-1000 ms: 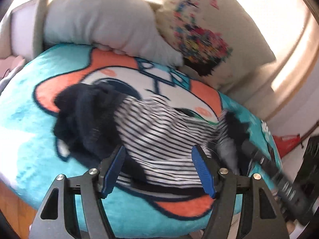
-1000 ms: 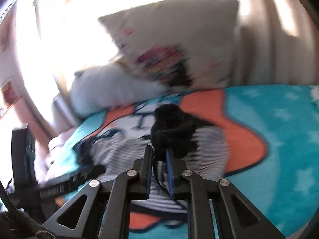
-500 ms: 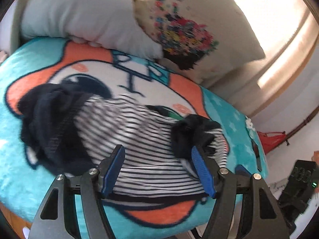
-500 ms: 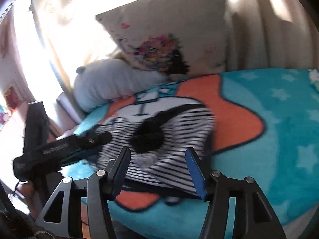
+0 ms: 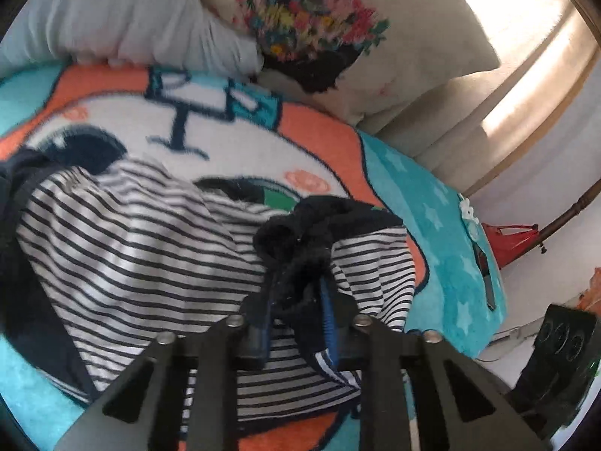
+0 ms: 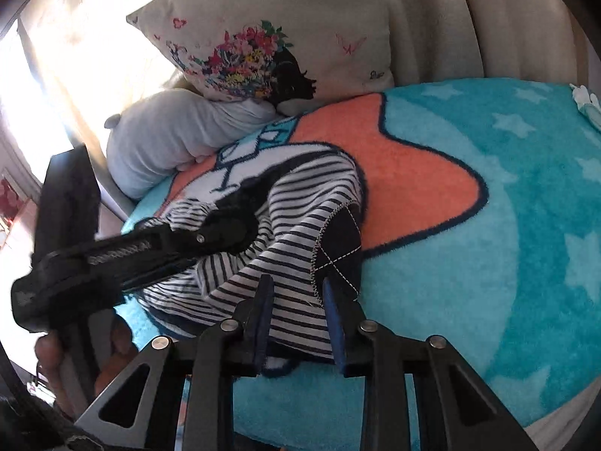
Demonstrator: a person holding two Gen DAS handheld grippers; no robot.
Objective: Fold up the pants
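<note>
Pants [image 5: 124,248] bunched on blanket [image 6: 488,225], fold barely begun. Left gripper [image 5: 296,300] pinches dark cuff at 12; right gripper [image 6: 296,300] clamps striped hem.

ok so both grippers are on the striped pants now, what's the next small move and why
Probably lift both ends slightly and draw them apart. The left gripper is shut on the dark cuff, the right gripper on the striped pants, and the fabric between lies bunched on the blanket.

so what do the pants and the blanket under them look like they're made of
Pants: soft knit, probably cotton jersey, matte; it drapes limply, with a stitched dark patch. Blanket: plush fleece, likely synthetic; its surface is fuzzy and the printed edges look furry.
</note>
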